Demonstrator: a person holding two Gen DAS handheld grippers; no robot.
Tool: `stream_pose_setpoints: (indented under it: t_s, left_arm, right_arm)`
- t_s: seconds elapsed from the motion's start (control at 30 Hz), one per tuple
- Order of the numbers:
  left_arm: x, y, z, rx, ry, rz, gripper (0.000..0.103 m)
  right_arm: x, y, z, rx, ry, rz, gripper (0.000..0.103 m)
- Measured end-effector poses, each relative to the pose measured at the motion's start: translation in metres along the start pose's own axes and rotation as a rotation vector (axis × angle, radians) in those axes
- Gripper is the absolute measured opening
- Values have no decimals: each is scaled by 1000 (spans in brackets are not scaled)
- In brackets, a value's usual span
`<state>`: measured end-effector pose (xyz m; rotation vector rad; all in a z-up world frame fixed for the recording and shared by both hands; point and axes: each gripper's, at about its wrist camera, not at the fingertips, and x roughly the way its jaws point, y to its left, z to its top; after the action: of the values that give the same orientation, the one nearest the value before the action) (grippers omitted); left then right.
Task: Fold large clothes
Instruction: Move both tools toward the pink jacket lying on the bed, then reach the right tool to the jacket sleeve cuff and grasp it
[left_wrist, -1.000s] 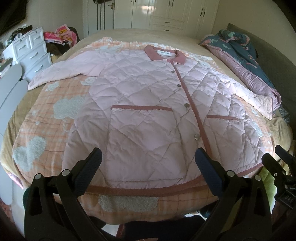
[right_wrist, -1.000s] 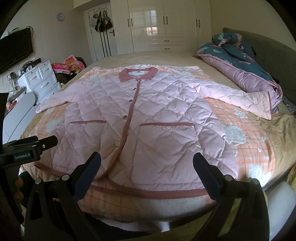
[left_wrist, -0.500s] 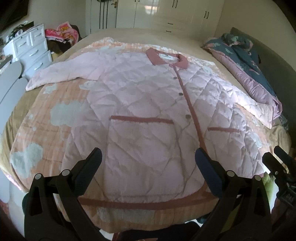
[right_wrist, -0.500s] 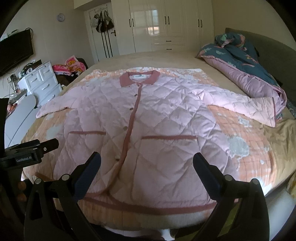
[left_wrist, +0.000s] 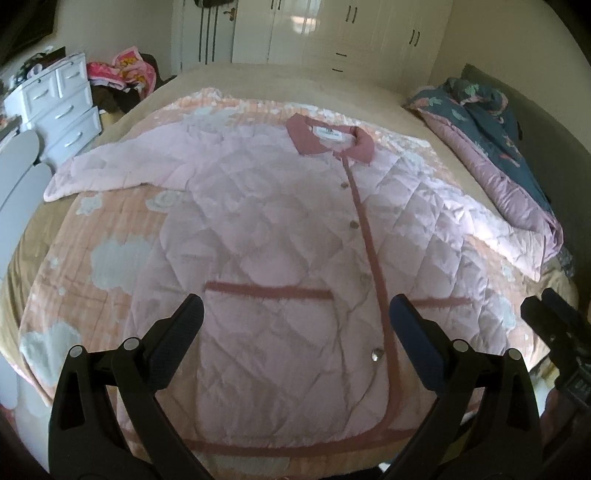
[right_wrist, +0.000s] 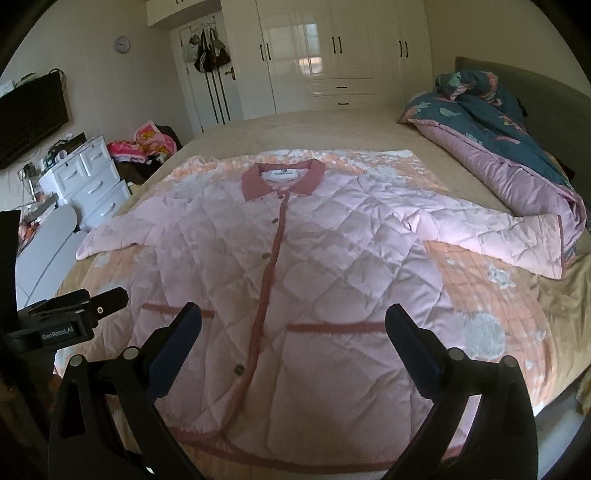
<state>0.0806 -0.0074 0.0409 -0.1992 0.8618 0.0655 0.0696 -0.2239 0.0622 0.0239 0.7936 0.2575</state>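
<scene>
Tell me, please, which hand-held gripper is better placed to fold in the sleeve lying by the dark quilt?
Right, probably. The right hand-held gripper hangs open over the jacket half nearer that sleeve; the left hand-held gripper sits farther over.

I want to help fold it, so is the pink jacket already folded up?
No, the pink quilted jacket lies spread flat on the bed, buttoned, with both sleeves stretched out to the sides.

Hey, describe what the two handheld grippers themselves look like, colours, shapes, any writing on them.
Both look alike. The left gripper and the right gripper are black plastic, each with two angled fingers that carry dark blue textured pads and round silver pivot pins. In the right wrist view, the left gripper's side bears white lettering, roughly "GenRobot.AI". No cables or sleeves show.
</scene>
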Motion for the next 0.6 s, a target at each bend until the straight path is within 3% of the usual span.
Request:
stream_pose_setpoints:
  t_s: [0.6]
  left_arm:
    - [26,-44,84,-3,-37,-33,94]
  right_arm:
    - [25,-54,64,57,-23,-69,99]
